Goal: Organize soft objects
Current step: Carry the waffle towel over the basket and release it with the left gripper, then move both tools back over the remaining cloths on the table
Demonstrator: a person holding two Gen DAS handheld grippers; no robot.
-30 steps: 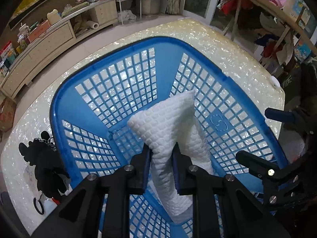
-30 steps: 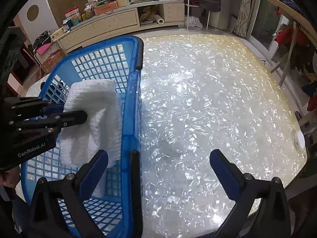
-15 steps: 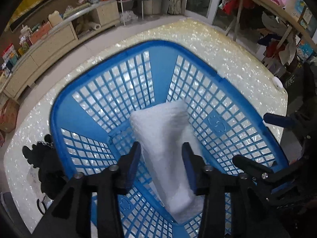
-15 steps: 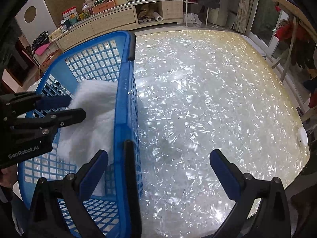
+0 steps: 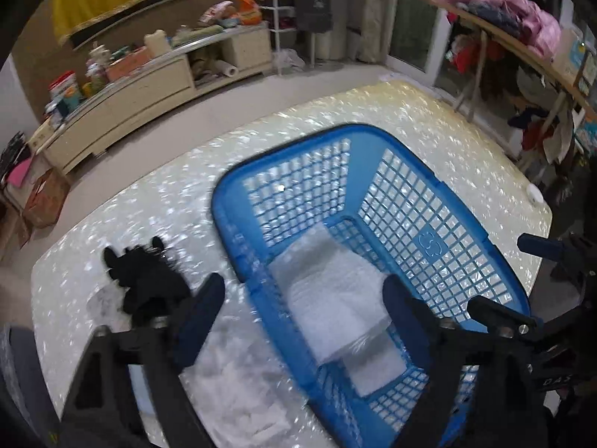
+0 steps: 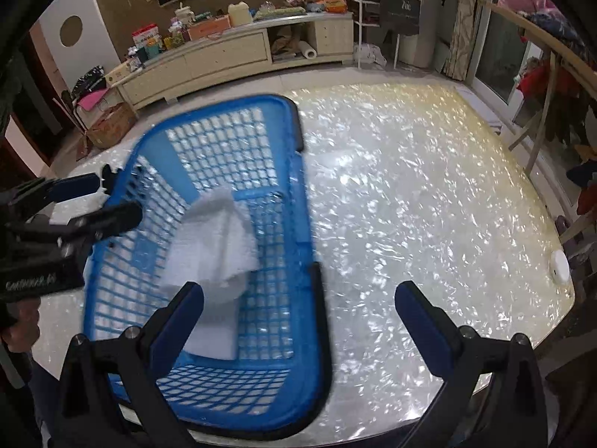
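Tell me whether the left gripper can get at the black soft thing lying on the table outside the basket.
Probably yes. The left gripper is open and empty, the black soft item lies bare on the table just left of the blue basket, and nothing sits between them.

A folded white quilted towel lies in the blue plastic lattice basket on my pearly shell-patterned table; a black fuzzy toy sits left of the basket.
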